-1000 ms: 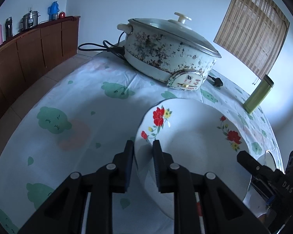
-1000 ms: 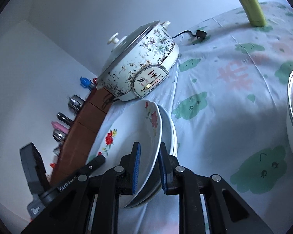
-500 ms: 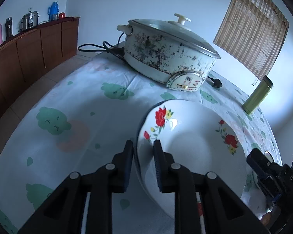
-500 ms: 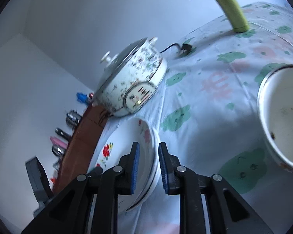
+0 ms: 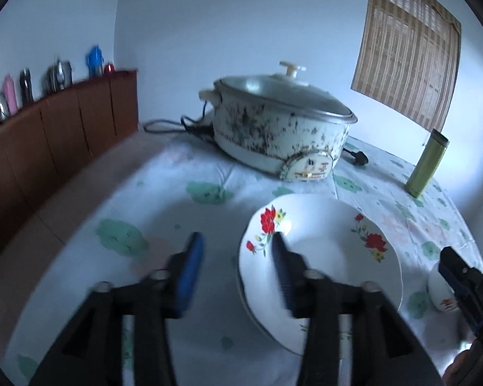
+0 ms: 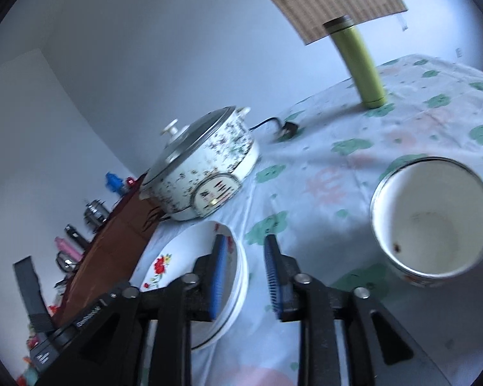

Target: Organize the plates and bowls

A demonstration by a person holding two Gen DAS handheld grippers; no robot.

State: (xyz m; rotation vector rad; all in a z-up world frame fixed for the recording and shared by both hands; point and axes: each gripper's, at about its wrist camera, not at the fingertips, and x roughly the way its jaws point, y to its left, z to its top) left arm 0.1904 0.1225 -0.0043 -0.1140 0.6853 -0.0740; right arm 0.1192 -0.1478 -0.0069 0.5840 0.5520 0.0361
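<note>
Left wrist view: left gripper [image 5: 236, 255] released, jaws have just been opening; the rim of the flowered plate [image 5: 325, 244] lies in the gap between them, with neither pad pressing on it. One finger stands over the plate's inner slope, the other over the tablecloth [image 5: 119, 212] beside it. The plate rests flat on the cloth as the top of a small stack; a second rim shows just under it at the near left edge. Beyond the stack stands the speckled electric cooker [image 5: 280, 135], lid on, dial panel facing the camera. A green flask [image 5: 426, 164] stands upright, far right. Part of the right gripper [image 5: 467, 276] enters at the right edge, in front of a small white bowl [image 5: 441, 292]. Right wrist view: right gripper [image 6: 246, 271] also released, jaws have just been opening; the plate stack's edge [image 6: 190, 251] sits between the blue pads, untouched as far as the blur allows. An enamel bowl [image 6: 431, 222] with a metal rim stands on the cloth to the right, well apart from the stack, interior bare apart from a dark speck. Wooden sideboard [image 5: 58, 128] along the wall, bottles on top.
</note>
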